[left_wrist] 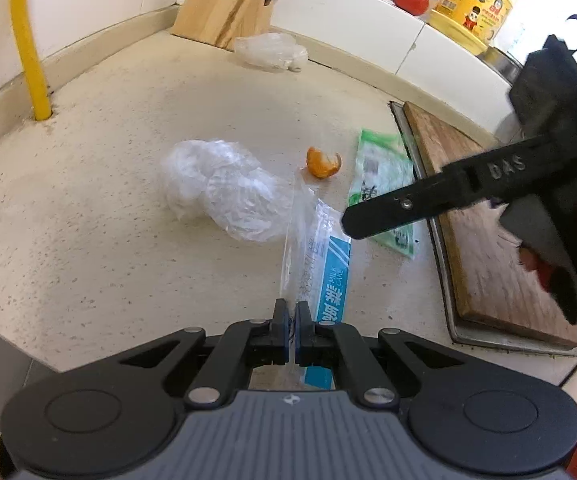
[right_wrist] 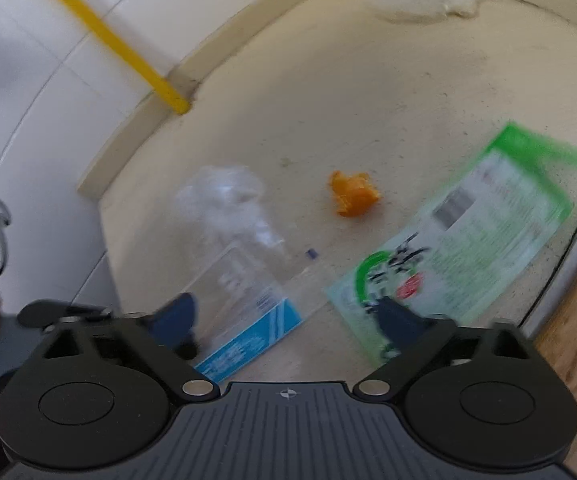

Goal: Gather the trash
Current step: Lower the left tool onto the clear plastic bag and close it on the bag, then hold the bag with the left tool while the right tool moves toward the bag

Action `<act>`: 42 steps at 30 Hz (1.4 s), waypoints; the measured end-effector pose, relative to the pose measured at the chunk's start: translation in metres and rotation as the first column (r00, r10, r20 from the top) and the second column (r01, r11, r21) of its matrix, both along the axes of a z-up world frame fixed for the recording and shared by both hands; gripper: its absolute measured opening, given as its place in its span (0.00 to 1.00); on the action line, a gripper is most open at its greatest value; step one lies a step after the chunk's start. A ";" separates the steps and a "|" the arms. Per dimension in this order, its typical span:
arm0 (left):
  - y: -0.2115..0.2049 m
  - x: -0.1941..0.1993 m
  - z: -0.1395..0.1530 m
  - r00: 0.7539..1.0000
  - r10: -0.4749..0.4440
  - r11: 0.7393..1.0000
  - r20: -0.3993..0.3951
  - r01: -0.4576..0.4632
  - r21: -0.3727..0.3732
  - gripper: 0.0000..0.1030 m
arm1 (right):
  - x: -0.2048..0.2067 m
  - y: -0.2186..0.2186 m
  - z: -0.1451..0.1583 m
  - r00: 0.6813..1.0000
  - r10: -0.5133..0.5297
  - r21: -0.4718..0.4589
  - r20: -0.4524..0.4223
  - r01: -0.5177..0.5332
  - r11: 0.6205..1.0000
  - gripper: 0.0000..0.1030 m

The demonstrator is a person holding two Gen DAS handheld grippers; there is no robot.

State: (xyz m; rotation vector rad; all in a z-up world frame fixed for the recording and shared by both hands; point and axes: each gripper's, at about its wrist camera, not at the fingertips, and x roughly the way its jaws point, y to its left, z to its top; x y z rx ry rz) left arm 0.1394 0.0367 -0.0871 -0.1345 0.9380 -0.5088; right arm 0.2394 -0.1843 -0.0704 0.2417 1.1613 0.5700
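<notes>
The left gripper (left_wrist: 291,330) is seen with its jaws drawn almost together on the near end of a clear snack wrapper (left_wrist: 320,264) with a blue printed end; only a thin gap is left, and the film passes through it, so the wrapper is judged to be pinched. The rest of the wrapper lies ahead of the jaws on the counter (left_wrist: 108,220).

The right gripper (right_wrist: 288,320) is held with its jaws spread wide and nothing between them. The blue end of the wrapper lies just inside its left finger, and a green packet (right_wrist: 468,248) lies under and ahead of its right finger. This view is blurred, so contact with either cannot be told.

Ahead of both pairs of jaws a piece of orange peel (left_wrist: 322,162) is found, and to the left of it a crumpled plastic bag (left_wrist: 220,188). A second clear bag (left_wrist: 270,51) lies far ahead by a wooden block.

The step in hand is judged to be the pick-up of the first pieces. Next, the wrapper would need to be lifted clear, and the right jaws lowered flat over the packet's edge, since thin film is easily missed.
</notes>
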 end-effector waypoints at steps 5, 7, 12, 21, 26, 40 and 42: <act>0.004 0.008 -0.006 1.000 -0.024 0.999 -0.015 0.023 -0.036 0.03 | 0.029 -0.039 0.023 0.990 -0.124 -0.158 0.067 0.133 0.978 0.99; 0.008 0.009 -0.007 0.999 -0.031 0.998 -0.021 0.030 -0.056 0.03 | 0.043 -0.058 0.021 0.980 -0.195 -0.186 0.042 0.199 0.962 0.99; 0.018 0.013 -0.010 0.998 -0.036 0.994 -0.044 0.031 -0.109 0.03 | 0.088 -0.079 0.007 0.977 -0.208 -0.228 0.034 0.210 0.951 0.99; 0.015 0.014 -0.011 0.996 0.009 0.989 -0.088 -0.022 -0.149 0.03 | 0.111 -0.108 -0.012 0.984 -0.096 -0.033 -0.153 0.092 0.995 1.00; 0.007 0.015 -0.013 0.990 0.047 0.980 -0.133 -0.072 -0.188 0.03 | 0.102 -0.113 -0.020 0.978 -0.024 0.149 -0.206 0.056 0.987 0.97; -0.028 0.017 -0.010 0.983 0.082 0.985 -0.162 -0.105 -0.135 0.03 | 0.077 -0.093 -0.030 0.973 0.070 0.398 -0.221 0.025 0.917 0.89; -0.025 0.015 -0.009 0.983 0.086 0.986 -0.160 -0.107 -0.129 0.03 | 0.075 -0.091 -0.030 0.974 0.049 0.399 -0.219 0.043 0.916 0.89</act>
